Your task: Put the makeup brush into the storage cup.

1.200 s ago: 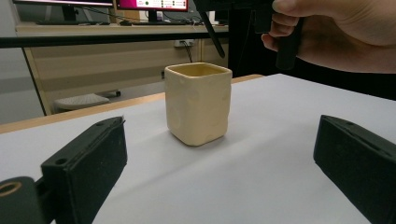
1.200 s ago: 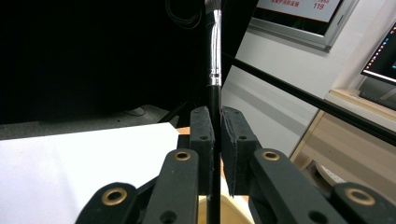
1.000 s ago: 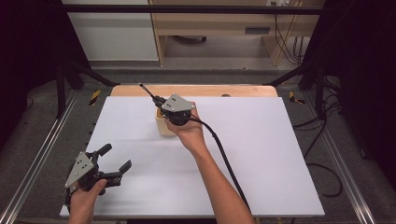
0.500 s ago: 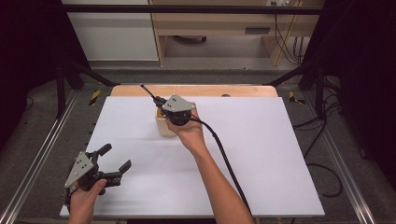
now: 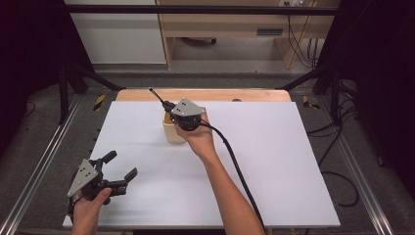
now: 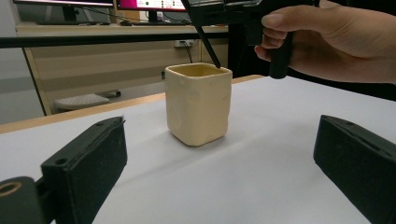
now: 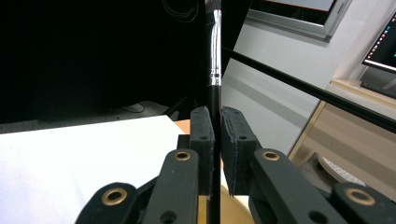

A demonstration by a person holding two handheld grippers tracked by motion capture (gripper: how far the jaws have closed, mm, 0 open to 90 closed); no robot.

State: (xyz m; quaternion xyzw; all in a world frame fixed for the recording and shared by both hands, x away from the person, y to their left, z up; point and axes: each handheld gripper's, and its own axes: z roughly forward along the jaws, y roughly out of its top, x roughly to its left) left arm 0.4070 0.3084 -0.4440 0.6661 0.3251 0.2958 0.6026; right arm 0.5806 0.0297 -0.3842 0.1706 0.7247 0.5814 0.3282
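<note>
almost nothing has shifted since the earlier frame: the right gripper (image 5: pixel 169 105) has kept its place over the cream square cup (image 5: pixel 173 132), with its jaws pinched tight on a thin black brush handle (image 7: pixel 214 107) whose silver ferrule rises past the pads in the right gripper view, and the left gripper (image 5: pixel 116 172) has stayed low at about 7 o'clock on the board, jaws spread wide with nothing between them. in the left gripper view the cup (image 6: pixel 198 103) stands upright on the white surface, and the handle's lower end (image 6: pixel 205 39) slants down to its rim at the far corner; whether the tip touches the inside i cannot tell. from above, the brush (image 5: pixel 157 96) sticks out toward 11 o'clock from the right gripper, well above the table. the cup sits a little toward 11 o'clock of the middle of the white board (image 5: pixel 274 161), which covers most of a wooden tabletop (image 5: pixel 220 94) showing along the 12 o'clock edge. metal rails (image 5: pixel 34 166) flank the table, black cables (image 5: pixel 337 147) lie on the grey floor at 3 o'clock, and a pale wood cabinet (image 5: pixel 230 24) stands at 12 o'clock.
</note>
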